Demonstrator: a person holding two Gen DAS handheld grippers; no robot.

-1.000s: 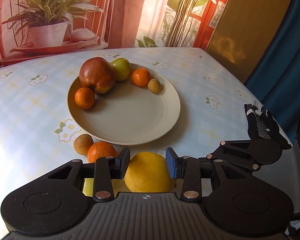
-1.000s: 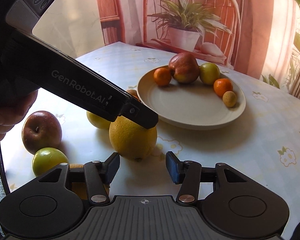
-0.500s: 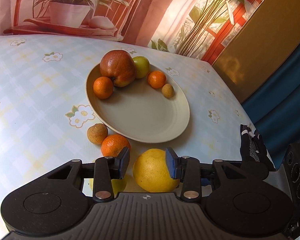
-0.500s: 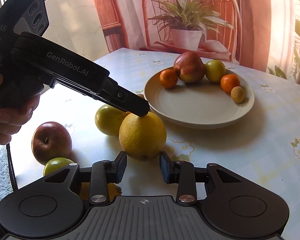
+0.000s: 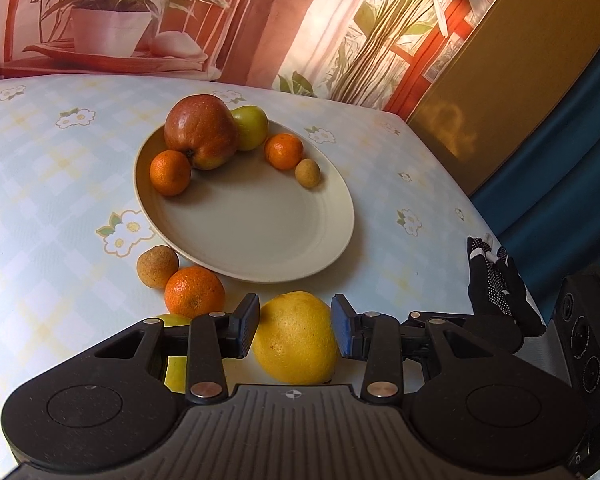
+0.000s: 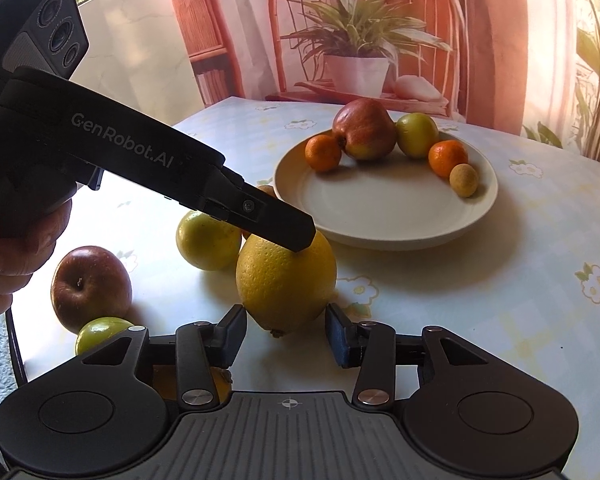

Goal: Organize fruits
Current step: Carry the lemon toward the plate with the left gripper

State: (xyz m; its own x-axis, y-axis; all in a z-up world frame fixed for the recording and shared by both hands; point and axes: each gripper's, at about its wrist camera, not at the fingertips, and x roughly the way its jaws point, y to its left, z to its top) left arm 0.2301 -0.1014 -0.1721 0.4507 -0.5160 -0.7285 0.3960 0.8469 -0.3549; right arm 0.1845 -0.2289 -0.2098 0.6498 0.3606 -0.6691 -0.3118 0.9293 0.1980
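Grapefruit beside plate, mandarin

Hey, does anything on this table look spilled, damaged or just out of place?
Nothing spilled or damaged. The oddity is sorting: the plate holds five fruits, while a red apple, an orange and the big yellow citrus sit off it.

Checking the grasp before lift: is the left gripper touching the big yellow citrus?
Touching. Left wrist view: the left gripper has both pads pressed against the sides of the yellow citrus, no gap.
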